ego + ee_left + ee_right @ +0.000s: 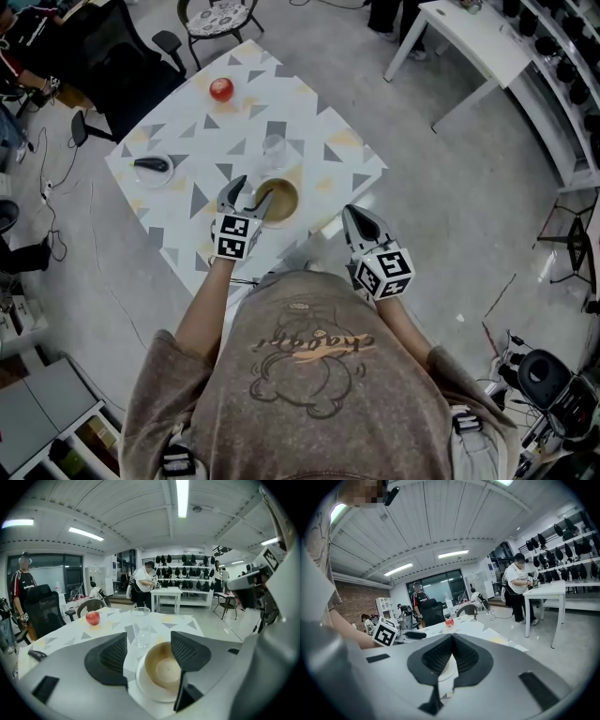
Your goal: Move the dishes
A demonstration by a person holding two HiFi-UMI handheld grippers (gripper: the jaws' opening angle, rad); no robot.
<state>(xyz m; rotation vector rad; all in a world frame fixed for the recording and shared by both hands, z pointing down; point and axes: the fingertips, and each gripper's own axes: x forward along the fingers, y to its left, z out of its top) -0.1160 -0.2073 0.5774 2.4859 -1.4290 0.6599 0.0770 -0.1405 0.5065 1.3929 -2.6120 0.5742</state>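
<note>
Closest to the head camera is the person's printed shirt [309, 375], with both bare forearms reaching forward from it. Their left forearm [208, 305] stretches straight ahead over the near edge of the tabletop [319, 127]. It carries the left gripper [251, 192] low over the surface, tilted down towards the bowl [281, 201].

In the left gripper view its jaws stand wide apart, released, at the near left side of that bowl [164, 670]. One pad is outside the white wall and the other is over the tan inside. Whether either pad touches the rim cannot be told.

The right forearm is shorter in view and angled outward. It keeps the right gripper [354, 216] off the tabletop's near right edge, above the floor. That gripper's jaws are clenched together with nothing between them, as the right gripper view shows [450, 656].

Just beyond the bowl, near the middle of the patterned tabletop, stands a clear glass [274, 150], upright. Further left sits a small white dish [153, 169] with something dark lying on it. At the far corner rests a red apple [221, 89], well apart from the rest.
</note>
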